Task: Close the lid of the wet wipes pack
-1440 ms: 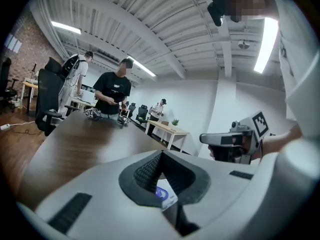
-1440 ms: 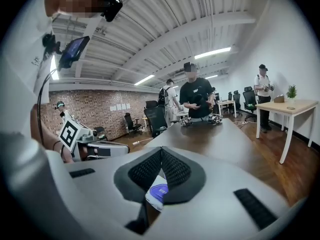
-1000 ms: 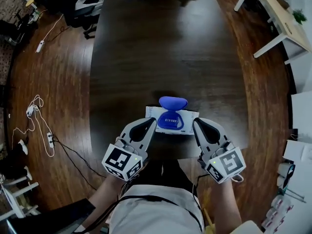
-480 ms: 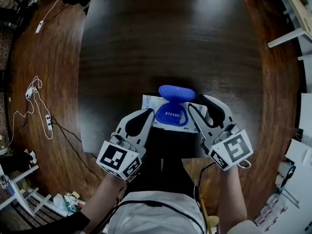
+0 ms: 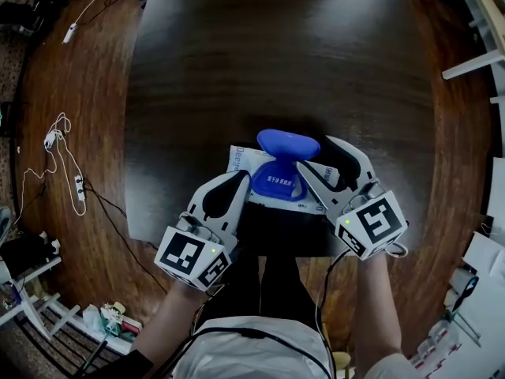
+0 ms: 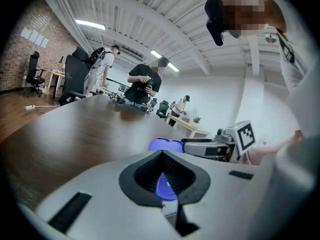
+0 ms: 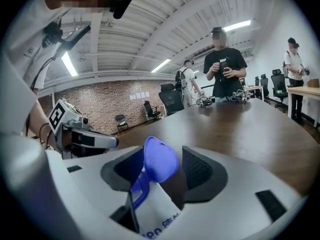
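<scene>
1. The wet wipes pack (image 5: 241,162) lies flat on the dark desk (image 5: 276,54), close to the desk's near edge and between the two grippers.
2. Its blue lid (image 5: 288,143) is open. It is raised off the blue oval frame in the pack's top and stands at the frame's far side.
3. The right gripper (image 5: 314,154) is at the pack's right end with its jaws wide apart; they have just been opening. In the right gripper view the raised lid and a corner of the white pack stand between the jaws, and neither pad presses on them.
4. The left gripper (image 5: 243,181) is at the pack's left end, with its tip at the pack's near-left edge. Its jaws are together at the tips, and in the left gripper view the blue lid shows through the hollow behind them. Whether the tip touches the pack cannot be told.
5. The desk is long, with a brown wooden floor (image 5: 71,93) on both sides. White cables (image 5: 59,164) lie on the floor to the left.
6. At the desk's far end a standing person (image 7: 225,64) in a dark shirt holds something small in both hands. Further back are office chairs (image 7: 149,110) and a brick wall (image 7: 110,104).
</scene>
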Motion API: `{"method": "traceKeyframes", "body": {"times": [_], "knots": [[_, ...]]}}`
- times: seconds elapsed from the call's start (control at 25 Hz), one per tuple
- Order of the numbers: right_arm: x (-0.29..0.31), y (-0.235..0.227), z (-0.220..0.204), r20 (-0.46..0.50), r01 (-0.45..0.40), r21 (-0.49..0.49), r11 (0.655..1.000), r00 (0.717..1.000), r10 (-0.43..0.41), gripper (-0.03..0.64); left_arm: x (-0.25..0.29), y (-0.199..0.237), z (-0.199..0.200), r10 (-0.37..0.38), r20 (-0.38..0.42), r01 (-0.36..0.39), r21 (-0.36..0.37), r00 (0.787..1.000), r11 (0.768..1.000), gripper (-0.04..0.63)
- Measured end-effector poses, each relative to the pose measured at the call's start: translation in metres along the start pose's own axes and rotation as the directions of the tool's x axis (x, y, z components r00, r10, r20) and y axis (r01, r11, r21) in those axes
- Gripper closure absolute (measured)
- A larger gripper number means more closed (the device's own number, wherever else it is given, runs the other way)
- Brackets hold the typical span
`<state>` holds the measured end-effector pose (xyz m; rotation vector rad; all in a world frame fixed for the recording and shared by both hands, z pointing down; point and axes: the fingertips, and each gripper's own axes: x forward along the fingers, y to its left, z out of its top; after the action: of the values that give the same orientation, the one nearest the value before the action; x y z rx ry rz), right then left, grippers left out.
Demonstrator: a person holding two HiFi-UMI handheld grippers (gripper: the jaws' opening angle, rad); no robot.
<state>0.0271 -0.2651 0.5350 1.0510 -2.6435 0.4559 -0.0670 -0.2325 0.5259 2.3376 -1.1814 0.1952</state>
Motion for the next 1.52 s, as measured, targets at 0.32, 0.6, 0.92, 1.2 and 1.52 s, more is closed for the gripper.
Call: {"method": "traceKeyframes", "body": {"times": [0.32, 0.6, 0.92, 1.2, 1.52], "knots": [[0.004, 0.006, -0.004, 0.016, -0.046, 0.032, 0.998, 0.999, 0.045, 0.394, -0.005, -0.001, -0.004, 0.013, 0.007, -0.013, -0.006, 1.0, 1.0, 0.594], [-0.01, 0.021, -0.002, 0.025, -0.074, 0.018, 0.997, 0.997, 0.073, 0.394, -0.009, -0.01, -0.004, -0.001, 0.018, 0.001, 0.0, 1.0, 1.0, 0.594], [-0.02, 0.042, -0.007, 0.008, -0.111, 0.005, 0.994, 0.994, 0.111, 0.394, -0.015, -0.009, -0.004, -0.003, 0.016, 0.003, 0.008, 1.0, 1.0, 0.594], [-0.028, 0.057, -0.016, -0.037, -0.15, -0.013, 0.989, 0.988, 0.149, 0.394, -0.013, -0.007, -0.003, 0.025, 0.019, -0.025, 0.023, 1.0, 0.999, 0.594], [-0.031, 0.079, -0.038, -0.114, -0.2, -0.025, 0.98, 0.974, 0.196, 0.394, -0.021, -0.008, -0.009, 0.017, 0.011, -0.017, 0.021, 1.0, 1.0, 0.594]]}}
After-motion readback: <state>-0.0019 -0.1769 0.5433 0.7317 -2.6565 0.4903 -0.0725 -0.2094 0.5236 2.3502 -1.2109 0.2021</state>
